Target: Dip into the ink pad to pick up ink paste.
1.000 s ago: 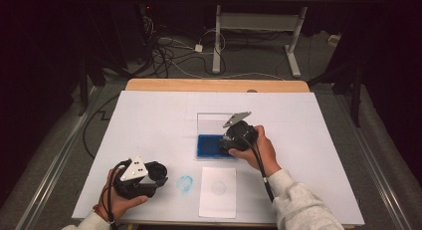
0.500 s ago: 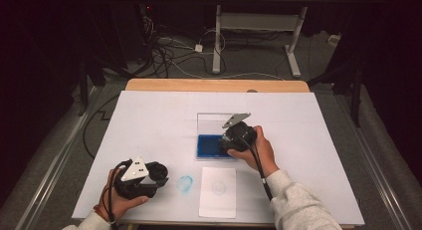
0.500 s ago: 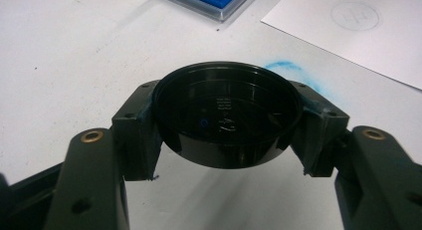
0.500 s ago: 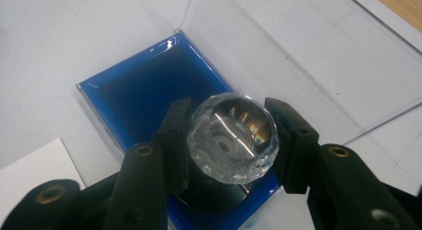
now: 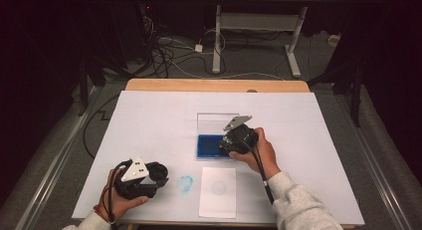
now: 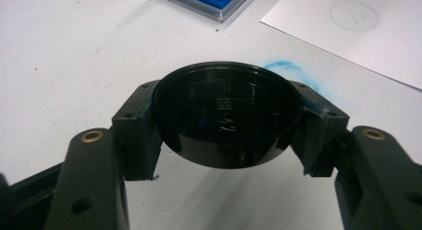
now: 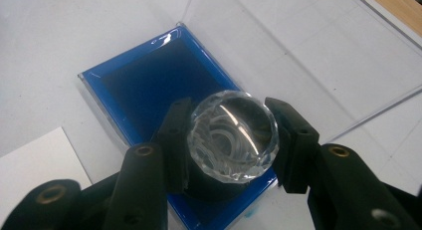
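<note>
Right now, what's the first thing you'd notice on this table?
The bright blue ink pad in its open clear case near the table's middle. The right gripper holds a clear, faceted stamp above it. Nearer the person, the left gripper clamps a round black lid beside a blue smudge.

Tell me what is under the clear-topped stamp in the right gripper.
The stamp sits over the blue ink pad in its open clear case. The right gripper clamps it. The stamp's face and whether it touches the pad are hidden by its body.
</note>
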Demonstrator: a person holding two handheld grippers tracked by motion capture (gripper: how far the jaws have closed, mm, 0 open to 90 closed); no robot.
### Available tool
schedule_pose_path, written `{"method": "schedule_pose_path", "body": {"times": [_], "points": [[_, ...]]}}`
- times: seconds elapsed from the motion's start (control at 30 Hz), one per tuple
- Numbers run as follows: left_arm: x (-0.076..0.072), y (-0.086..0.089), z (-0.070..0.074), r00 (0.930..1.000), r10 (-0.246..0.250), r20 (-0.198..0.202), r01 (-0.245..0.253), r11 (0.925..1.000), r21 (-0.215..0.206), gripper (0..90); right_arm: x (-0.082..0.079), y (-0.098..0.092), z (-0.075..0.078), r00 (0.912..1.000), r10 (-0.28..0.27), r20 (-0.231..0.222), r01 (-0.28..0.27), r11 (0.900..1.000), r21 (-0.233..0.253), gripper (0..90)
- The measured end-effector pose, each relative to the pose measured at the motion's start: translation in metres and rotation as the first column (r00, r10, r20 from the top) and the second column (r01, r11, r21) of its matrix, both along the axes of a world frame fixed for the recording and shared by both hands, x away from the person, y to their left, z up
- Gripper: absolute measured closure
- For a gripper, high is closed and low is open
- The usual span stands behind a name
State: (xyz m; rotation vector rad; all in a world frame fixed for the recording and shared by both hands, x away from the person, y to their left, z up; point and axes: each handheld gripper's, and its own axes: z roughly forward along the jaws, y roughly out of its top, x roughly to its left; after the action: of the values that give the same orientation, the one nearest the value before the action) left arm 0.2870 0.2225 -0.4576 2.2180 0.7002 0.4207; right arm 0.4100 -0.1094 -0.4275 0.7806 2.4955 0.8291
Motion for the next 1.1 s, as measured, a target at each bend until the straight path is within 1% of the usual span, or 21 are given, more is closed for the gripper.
{"method": "schedule_pose_path", "body": {"times": [0.03,0.13,0.2,0.27,0.33,0.47,0.57,0.63,0.7,0.83,1.0,1.1], "points": [[0.0,0.001,0.0,1.0,0.002,0.0,-0.002,1.0,0.0,36.5,0.0,-0.001,0.0,1.0,0.002,0.0,-0.002,1.0,-0.004,57.4],[0.0,0.002,0.0,1.0,0.005,0.0,-0.005,1.0,-0.002,36.5,0.001,-0.003,0.0,0.9999,0.002,-0.01,-0.002,1.0,0.008,57.4],[0.0,0.002,0.0,1.0,0.006,-0.001,-0.006,1.0,-0.003,36.5,0.001,0.0,-0.001,1.0,0.004,-0.002,-0.004,1.0,0.007,57.3],[0.0,0.002,0.0,1.0,0.004,-0.001,-0.004,1.0,-0.002,36.5,0.001,0.006,-0.001,0.9998,0.004,0.022,-0.003,1.0,-0.016,57.3],[0.0,0.001,0.0,1.0,0.003,0.0,-0.003,1.0,0.0,36.5,0.001,0.01,-0.001,0.9995,0.003,0.032,-0.002,0.999,-0.032,57.3],[0.001,0.001,0.0,1.0,-0.001,-0.003,0.001,1.0,0.002,36.5,0.001,0.003,-0.001,1.0,0.003,0.009,-0.003,1.0,-0.001,57.3],[0.0,0.0,0.0,1.0,-0.002,0.0,0.002,1.0,0.001,36.5,-0.001,-0.001,-0.001,0.9999,0.011,0.011,-0.011,1.0,-0.006,57.3],[0.0,0.0,0.0,1.0,-0.002,-0.002,0.002,1.0,0.003,36.5,-0.001,-0.003,-0.001,1.0,0.006,0.003,-0.006,1.0,0.008,57.3],[0.001,0.0,0.0,1.0,-0.002,-0.005,0.002,1.0,0.003,36.5,0.0,-0.002,-0.001,0.9999,0.01,0.006,-0.01,1.0,0.01,57.3],[0.0,-0.001,0.0,1.0,-0.005,-0.005,0.005,1.0,0.003,36.5,0.0,0.007,-0.002,0.9996,0.005,0.028,-0.004,1.0,-0.017,57.3],[0.001,0.0,-0.001,1.0,-0.004,-0.006,0.004,1.0,0.004,36.5,-0.001,0.003,-0.002,0.9999,0.003,0.014,-0.003,1.0,-0.005,57.3],[0.0,-0.001,0.0,1.0,-0.007,-0.004,0.007,1.0,0.006,36.5,-0.001,0.006,-0.002,0.9995,0.005,0.032,-0.004,1.0,-0.022,57.3]]}}
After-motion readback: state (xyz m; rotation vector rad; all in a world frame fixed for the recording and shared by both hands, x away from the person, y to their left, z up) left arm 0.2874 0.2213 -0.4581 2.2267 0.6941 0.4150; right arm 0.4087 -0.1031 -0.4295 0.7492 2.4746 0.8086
